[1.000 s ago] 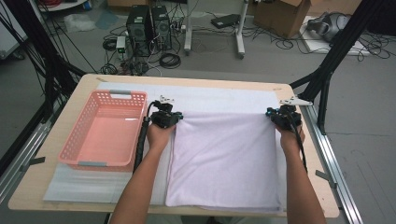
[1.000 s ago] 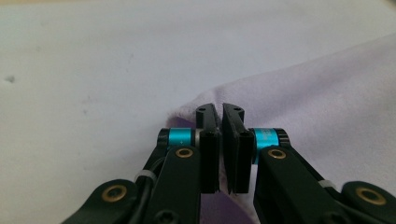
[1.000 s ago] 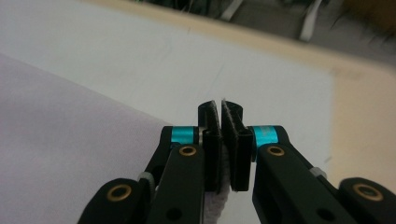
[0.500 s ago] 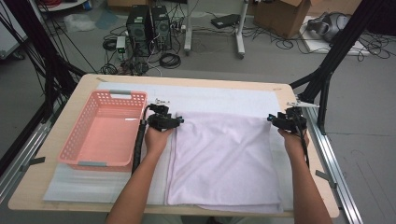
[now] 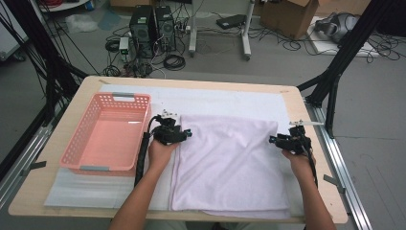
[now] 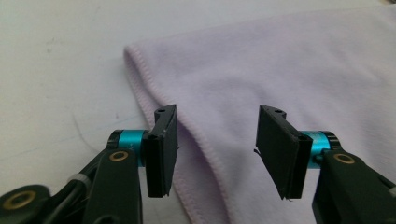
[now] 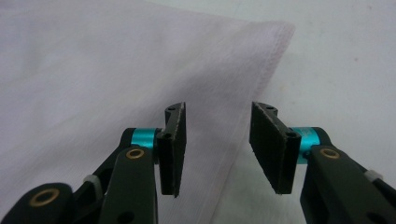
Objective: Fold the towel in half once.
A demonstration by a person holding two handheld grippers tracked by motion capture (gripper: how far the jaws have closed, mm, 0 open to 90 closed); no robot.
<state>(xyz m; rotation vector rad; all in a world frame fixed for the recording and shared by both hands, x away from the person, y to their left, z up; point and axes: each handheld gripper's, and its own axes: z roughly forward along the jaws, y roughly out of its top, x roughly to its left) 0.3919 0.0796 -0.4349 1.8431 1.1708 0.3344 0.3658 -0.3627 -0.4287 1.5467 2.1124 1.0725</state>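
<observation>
folded pale lilac towel [image 5: 227, 165] lies flat on the white sheet [image 5: 218, 101] covering the table [image 5: 292, 91], just right of the pink basket [image 5: 109, 139]. left gripper [image 6: 217, 142] sits at the towel's far left corner, jaws apart, just been opening — hem between them, pads not touching. right gripper [image 7: 217, 140] at the far right corner, jaws apart, just closing a little — towel edge below the gap, nothing gripped.

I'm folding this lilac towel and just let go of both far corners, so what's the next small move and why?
Probably slide both hand-held grippers back along the side edges and grip them lower down for the next fold. The left hand-held gripper and right hand-held gripper have just opened, with nothing pinched between the jaws. Each sits over a side hem of the towel, which lies folded flat on the table.
</observation>
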